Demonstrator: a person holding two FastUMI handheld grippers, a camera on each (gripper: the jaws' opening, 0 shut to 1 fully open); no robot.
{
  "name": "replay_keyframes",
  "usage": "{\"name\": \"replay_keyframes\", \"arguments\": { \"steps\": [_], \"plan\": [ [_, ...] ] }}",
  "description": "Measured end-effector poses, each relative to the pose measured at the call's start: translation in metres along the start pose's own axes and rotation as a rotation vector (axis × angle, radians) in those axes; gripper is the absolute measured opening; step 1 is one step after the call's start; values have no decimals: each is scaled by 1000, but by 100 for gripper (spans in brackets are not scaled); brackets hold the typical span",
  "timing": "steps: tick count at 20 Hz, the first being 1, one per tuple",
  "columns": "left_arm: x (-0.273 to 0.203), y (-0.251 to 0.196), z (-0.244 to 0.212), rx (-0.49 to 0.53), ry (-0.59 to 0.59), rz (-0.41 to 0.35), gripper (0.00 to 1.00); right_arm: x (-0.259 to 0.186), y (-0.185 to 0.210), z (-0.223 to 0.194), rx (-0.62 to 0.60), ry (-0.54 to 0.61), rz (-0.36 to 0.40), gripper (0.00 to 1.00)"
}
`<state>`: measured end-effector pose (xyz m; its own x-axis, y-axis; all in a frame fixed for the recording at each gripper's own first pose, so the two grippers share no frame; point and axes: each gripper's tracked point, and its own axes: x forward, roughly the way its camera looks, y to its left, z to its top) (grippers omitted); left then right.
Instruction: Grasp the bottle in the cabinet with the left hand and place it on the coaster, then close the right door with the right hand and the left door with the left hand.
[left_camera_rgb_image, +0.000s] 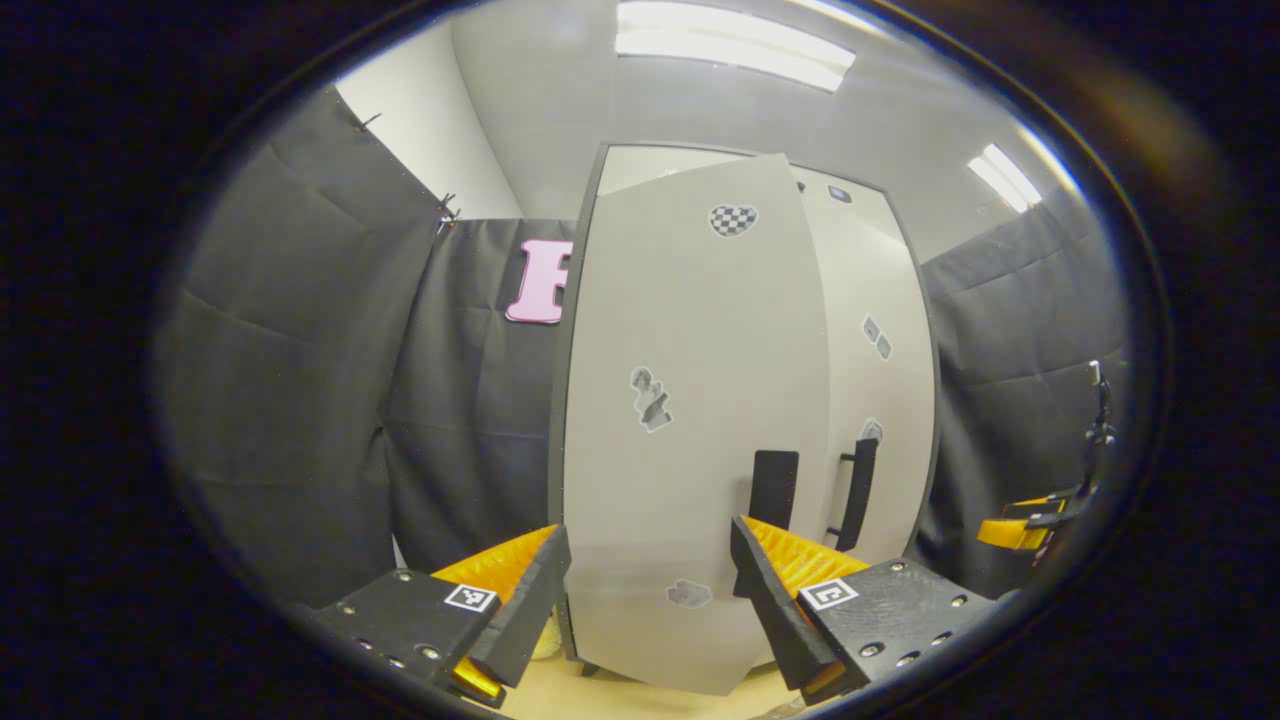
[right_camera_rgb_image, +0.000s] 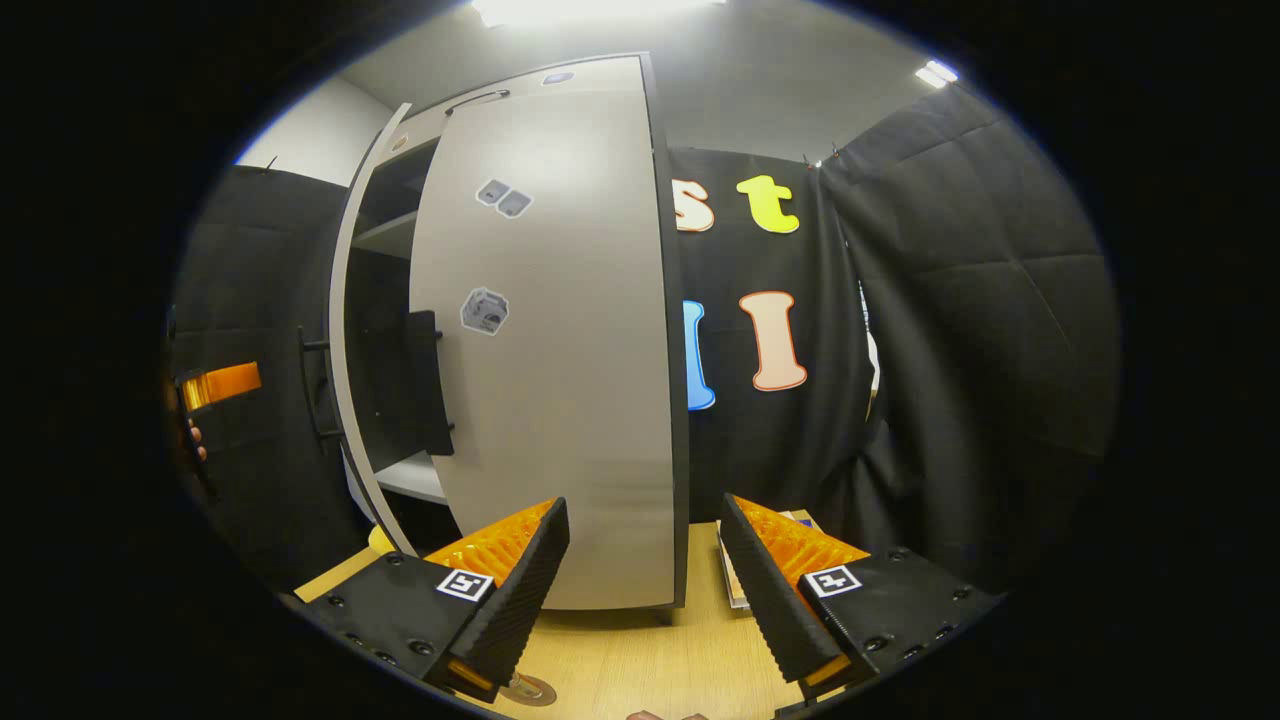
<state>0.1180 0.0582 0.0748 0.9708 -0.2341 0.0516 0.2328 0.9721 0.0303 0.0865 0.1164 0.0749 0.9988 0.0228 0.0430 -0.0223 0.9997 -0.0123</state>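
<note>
We find the left gripper (left_camera_rgb_image: 650, 590) spread wide, holding nothing; the left door (left_camera_rgb_image: 690, 400) stands upright directly ahead, partly ajar, its handle (left_camera_rgb_image: 774, 490) right of centre; the right gripper (right_camera_rgb_image: 645, 570) likewise gapes empty before the right door (right_camera_rgb_image: 560, 350).

One cabinet (left_camera_rgb_image: 745, 420) stands in the booth, with two doors — a left door (left_camera_rgb_image: 690, 420) and a right door (right_camera_rgb_image: 560, 350). Each door carries one dark handle (left_camera_rgb_image: 774, 490), two in all. Four stickers (left_camera_rgb_image: 650, 398) show on the left door, three on the right. Two grippers appear — the left gripper (left_camera_rgb_image: 650, 590) and the right gripper (right_camera_rgb_image: 645, 570). One table (right_camera_rgb_image: 650, 660).
</note>
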Motion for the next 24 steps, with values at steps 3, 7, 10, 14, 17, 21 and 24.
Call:
{"name": "replay_keyframes", "arguments": {
  "steps": [3,7,10,14,17,21,24],
  "plan": [
    [-22,14,20,20,-31,9,100,0,-1,26,7,-51,-19,97],
    [-37,25,36,44,-56,55,99,-3,-3,56,26,-124,-32,97],
    [-42,20,29,-38,-43,18,100,-10,0,52,27,-106,-11,99],
    [-50,22,20,39,-18,45,99,-20,-3,34,36,-87,-40,98],
    [-51,23,13,14,16,46,100,-24,-1,17,42,-60,-57,97],
    [-55,26,11,-18,28,74,100,-24,1,11,52,-54,-82,98],
    [-54,22,6,-38,31,85,96,-22,2,12,49,-60,-99,98]
  ]
}}
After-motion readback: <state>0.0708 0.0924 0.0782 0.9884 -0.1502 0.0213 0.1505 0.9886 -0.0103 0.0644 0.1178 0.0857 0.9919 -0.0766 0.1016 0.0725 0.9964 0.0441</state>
